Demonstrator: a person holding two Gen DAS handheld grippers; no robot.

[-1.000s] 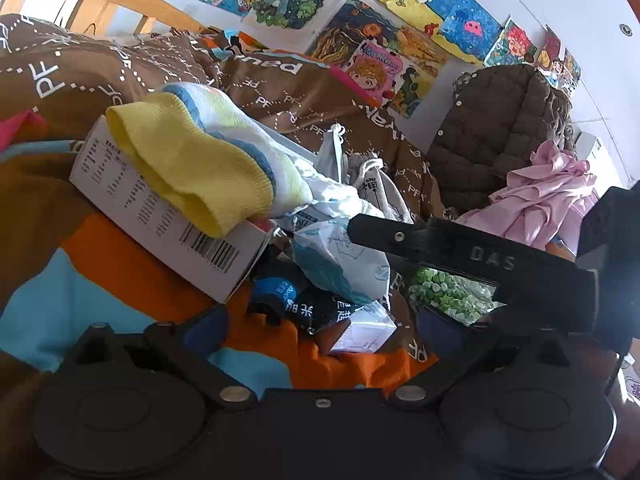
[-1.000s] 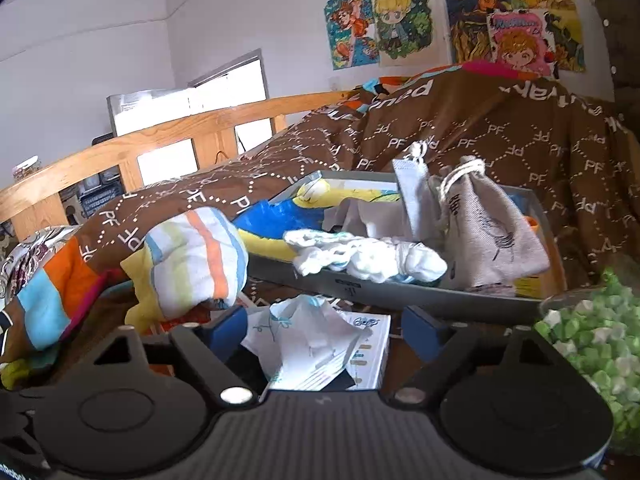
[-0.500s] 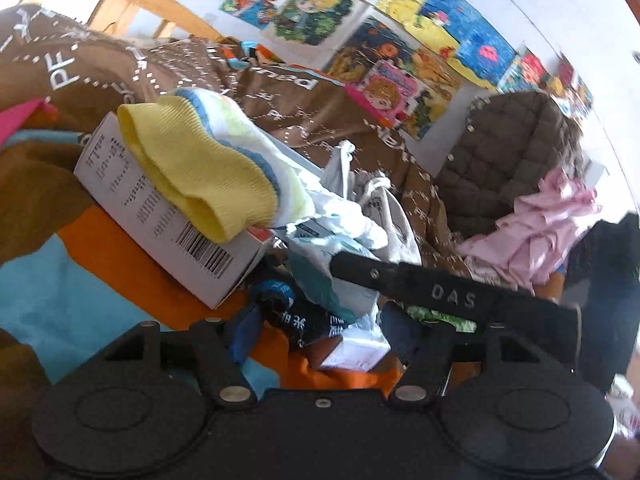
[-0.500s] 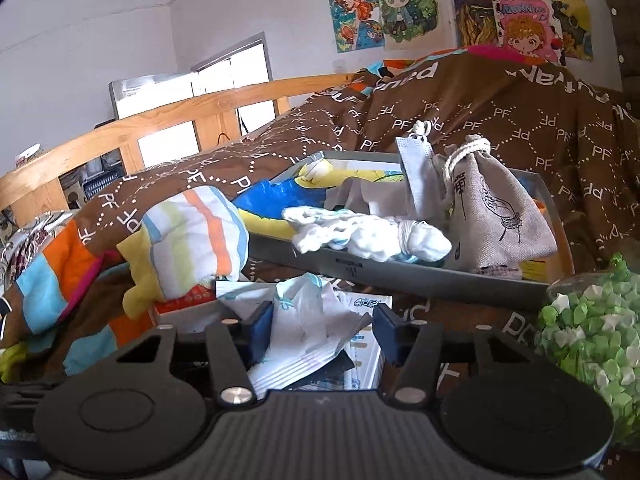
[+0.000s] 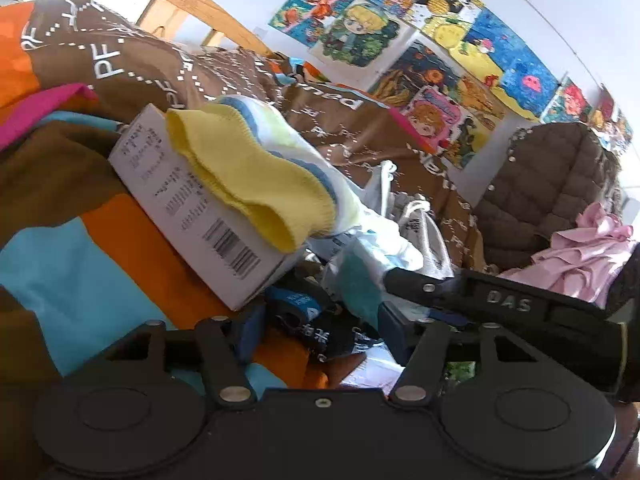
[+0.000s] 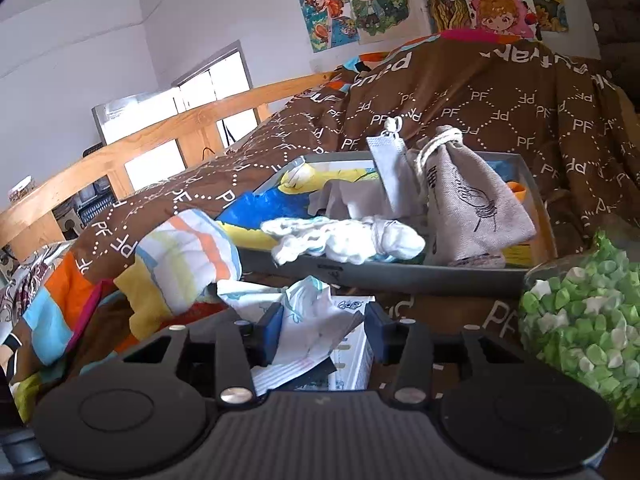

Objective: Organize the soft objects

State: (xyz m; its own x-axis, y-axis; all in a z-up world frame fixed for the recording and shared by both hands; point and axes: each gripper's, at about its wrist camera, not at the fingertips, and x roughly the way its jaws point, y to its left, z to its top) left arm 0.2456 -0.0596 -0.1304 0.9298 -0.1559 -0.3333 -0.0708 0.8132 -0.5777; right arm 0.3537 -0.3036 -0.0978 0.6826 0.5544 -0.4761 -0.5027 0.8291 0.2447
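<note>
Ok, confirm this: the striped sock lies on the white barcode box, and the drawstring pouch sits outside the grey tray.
One error: the drawstring pouch sits inside the grey tray, as the right wrist view shows. The striped sock does lie on the white barcode box.

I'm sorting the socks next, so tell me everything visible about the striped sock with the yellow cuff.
The striped sock is soft ribbed knit with a wide yellow cuff, then blue, white, pale yellow and orange bands. It lies bunched and folded, draped over a white barcoded box on the colourful blanket, cuff opening gaping, outside the grey tray. Neither gripper touches it.
</note>
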